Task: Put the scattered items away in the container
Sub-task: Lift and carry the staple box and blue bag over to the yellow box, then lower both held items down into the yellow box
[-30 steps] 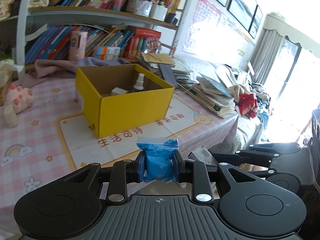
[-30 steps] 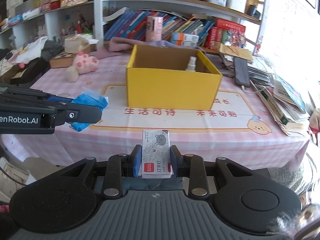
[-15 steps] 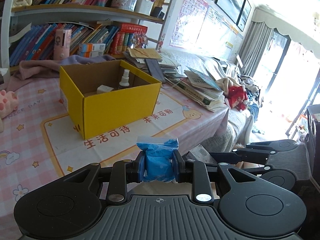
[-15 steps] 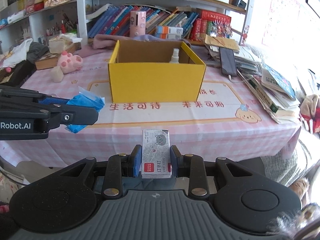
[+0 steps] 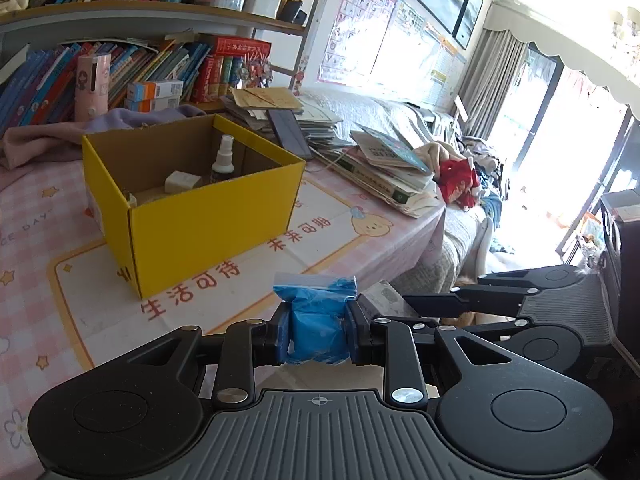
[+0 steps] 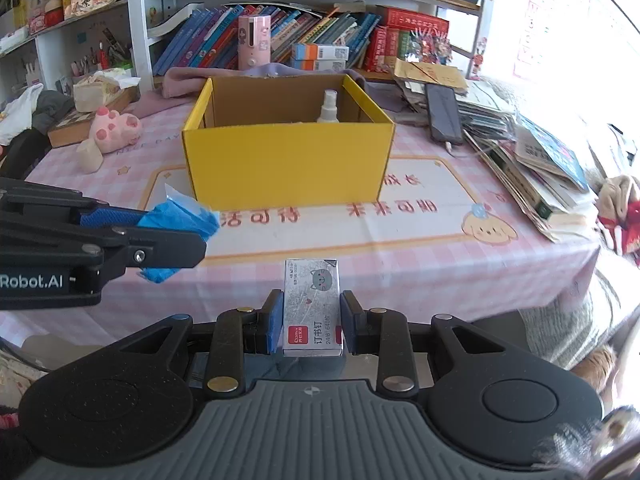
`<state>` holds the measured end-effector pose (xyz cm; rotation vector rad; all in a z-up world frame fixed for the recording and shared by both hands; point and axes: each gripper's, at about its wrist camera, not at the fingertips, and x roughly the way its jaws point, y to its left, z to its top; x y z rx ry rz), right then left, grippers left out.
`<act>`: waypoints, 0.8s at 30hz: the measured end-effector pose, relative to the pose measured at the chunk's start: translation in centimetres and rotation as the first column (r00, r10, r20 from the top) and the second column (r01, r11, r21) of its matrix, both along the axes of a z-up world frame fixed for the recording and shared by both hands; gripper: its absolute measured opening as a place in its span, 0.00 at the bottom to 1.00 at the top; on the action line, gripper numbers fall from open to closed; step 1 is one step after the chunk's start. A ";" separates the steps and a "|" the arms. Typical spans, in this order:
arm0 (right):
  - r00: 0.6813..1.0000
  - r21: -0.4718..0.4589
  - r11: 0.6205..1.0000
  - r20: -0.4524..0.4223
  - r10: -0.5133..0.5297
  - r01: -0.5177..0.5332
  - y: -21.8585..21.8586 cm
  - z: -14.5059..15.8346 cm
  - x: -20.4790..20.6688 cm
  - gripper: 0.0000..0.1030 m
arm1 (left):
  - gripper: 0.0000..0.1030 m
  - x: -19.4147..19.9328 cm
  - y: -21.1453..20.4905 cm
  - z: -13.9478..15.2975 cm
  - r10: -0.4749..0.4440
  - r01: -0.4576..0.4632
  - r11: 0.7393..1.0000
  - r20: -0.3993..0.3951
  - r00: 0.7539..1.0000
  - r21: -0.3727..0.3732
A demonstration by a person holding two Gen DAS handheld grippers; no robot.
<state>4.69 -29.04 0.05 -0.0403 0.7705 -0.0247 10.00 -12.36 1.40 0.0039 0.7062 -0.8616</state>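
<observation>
An open yellow cardboard box point(image 5: 208, 216) stands on the pink checked tablecloth; it also shows in the right wrist view point(image 6: 288, 160). Inside are a small spray bottle point(image 5: 223, 160) and a pale block point(image 5: 182, 181). My left gripper point(image 5: 318, 330) is shut on a blue plastic packet point(image 5: 316, 320), held over the table's front edge short of the box. My right gripper point(image 6: 308, 322) is shut on a small grey staple box with a cat picture point(image 6: 312, 304), also in front of the table. The left gripper with the blue packet point(image 6: 176, 216) shows at the left of the right wrist view.
A stack of books and papers point(image 6: 532, 168) with a dark phone point(image 6: 442, 114) lies right of the box. A pink plush toy point(image 6: 112, 132) and a tissue box point(image 6: 100, 90) sit at the left. Bookshelves point(image 6: 304, 40) stand behind the table.
Both grippers have moved closer to the table and the yellow box, which looks larger now. Each still holds its item.
</observation>
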 end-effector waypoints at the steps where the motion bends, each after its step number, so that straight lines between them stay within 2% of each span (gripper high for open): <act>1: 1.000 0.001 1.000 0.005 0.009 -0.009 -0.1 0.1 0.7 0.27 | 0.25 0.4 -0.1 0.0 -0.001 0.001 1.000 0.008 1.000 -0.001; 11: 0.986 -0.017 0.994 0.126 0.111 -0.110 -1.6 3.0 9.1 0.27 | 0.25 6.0 -1.3 2.7 0.078 -0.070 0.996 0.140 0.987 -0.061; 18: 0.963 -0.016 0.976 0.159 0.217 -0.217 -3.3 4.8 15.4 0.27 | 0.26 10.5 -2.9 2.4 0.198 -0.194 0.980 0.118 0.973 -0.048; 24: 0.945 0.016 0.953 0.134 0.298 -0.303 -4.8 3.9 20.0 0.27 | 0.26 13.4 -4.0 1.8 0.292 -0.294 0.956 0.103 0.951 0.011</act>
